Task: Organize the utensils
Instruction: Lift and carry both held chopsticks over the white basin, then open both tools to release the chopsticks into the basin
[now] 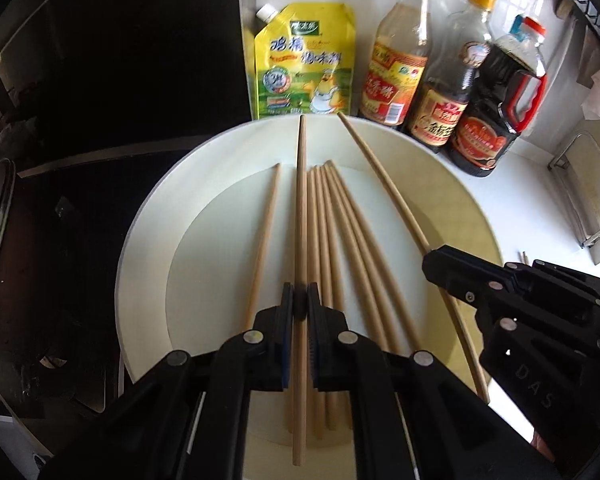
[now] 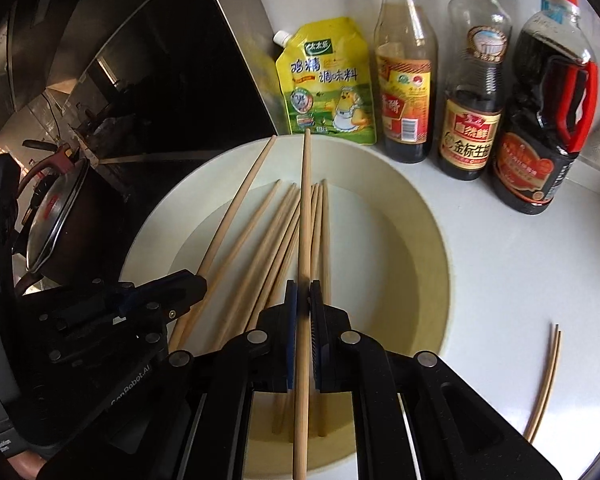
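Observation:
A white plate (image 1: 152, 240) sits on the counter and holds several wooden chopsticks (image 1: 340, 232). My left gripper (image 1: 300, 304) is shut on one chopstick (image 1: 301, 200) and holds it above the plate, pointing away. My right gripper (image 2: 303, 300) is shut on another chopstick (image 2: 306, 208), also above the plate (image 2: 412, 248). In the left wrist view the right gripper (image 1: 432, 264) holds its chopstick (image 1: 380, 172) at the plate's right side. In the right wrist view the left gripper (image 2: 192, 284) holds its chopstick (image 2: 236, 208) on the left.
A yellow seasoning pouch (image 1: 300, 68) and three sauce bottles (image 1: 440, 80) stand behind the plate. A black stove with a lidded pot (image 2: 56, 216) is at the left. Two chopsticks (image 2: 548, 376) lie on the white counter at the right. A metal rack (image 1: 588, 184) is far right.

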`<action>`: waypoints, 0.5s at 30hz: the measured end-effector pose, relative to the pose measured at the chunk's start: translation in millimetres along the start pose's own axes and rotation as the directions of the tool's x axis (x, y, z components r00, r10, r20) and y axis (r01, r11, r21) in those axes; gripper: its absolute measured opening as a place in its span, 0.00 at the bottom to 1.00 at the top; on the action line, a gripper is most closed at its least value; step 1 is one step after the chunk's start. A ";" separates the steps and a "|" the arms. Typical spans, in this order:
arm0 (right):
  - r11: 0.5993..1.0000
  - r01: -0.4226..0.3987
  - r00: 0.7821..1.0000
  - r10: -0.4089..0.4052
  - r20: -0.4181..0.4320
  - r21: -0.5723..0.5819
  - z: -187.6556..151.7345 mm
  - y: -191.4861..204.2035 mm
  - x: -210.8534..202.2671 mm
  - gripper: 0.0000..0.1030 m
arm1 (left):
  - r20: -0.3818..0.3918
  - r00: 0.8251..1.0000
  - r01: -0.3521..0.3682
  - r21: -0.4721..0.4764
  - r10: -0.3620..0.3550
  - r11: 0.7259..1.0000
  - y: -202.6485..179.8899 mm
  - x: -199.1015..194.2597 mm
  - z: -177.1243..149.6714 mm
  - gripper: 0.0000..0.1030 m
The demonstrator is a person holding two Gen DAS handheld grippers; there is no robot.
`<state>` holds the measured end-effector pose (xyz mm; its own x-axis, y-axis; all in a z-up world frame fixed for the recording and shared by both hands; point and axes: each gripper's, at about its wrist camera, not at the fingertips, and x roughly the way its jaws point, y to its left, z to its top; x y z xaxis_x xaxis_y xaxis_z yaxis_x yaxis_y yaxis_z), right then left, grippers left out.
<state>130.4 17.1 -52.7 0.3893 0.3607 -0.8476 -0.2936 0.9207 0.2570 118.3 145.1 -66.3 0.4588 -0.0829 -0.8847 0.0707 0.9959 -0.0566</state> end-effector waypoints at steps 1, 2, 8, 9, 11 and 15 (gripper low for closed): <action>1.000 0.003 1.000 -0.003 -0.012 0.001 0.2 1.0 4.4 0.06 | -0.008 1.000 0.003 -0.001 -0.003 1.000 3.4 3.5 -0.2 0.07; 1.000 0.008 1.000 -0.008 -0.023 0.004 0.7 2.0 9.0 0.06 | -0.014 1.000 0.005 -0.001 -0.005 1.000 4.6 5.6 -1.4 0.07; 0.999 0.026 0.998 -0.024 -0.057 0.032 1.2 -1.0 22.2 0.06 | -0.043 0.999 0.021 -0.001 -0.021 1.000 7.5 17.0 -1.0 0.08; 0.999 0.031 0.998 -0.029 -0.061 0.037 1.5 -2.2 22.7 0.06 | -0.048 0.999 0.024 -0.007 -0.024 1.000 8.5 17.5 -0.9 0.08; 0.998 0.037 0.998 -0.034 -0.048 0.046 0.9 -3.6 20.0 0.10 | -0.047 0.998 0.029 -0.016 -0.030 0.999 10.7 16.9 -0.9 0.11; 0.998 0.051 0.998 -0.050 -0.026 0.041 -1.7 -4.6 13.5 0.11 | -0.035 0.999 0.028 -0.011 -0.028 1.000 11.1 12.7 -1.2 0.11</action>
<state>135.5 17.4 -66.1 0.3803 0.3099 -0.8714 -0.2368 0.9434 0.2321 123.8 155.2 -78.7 0.4257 -0.1093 -0.8982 0.0732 0.9936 -0.0863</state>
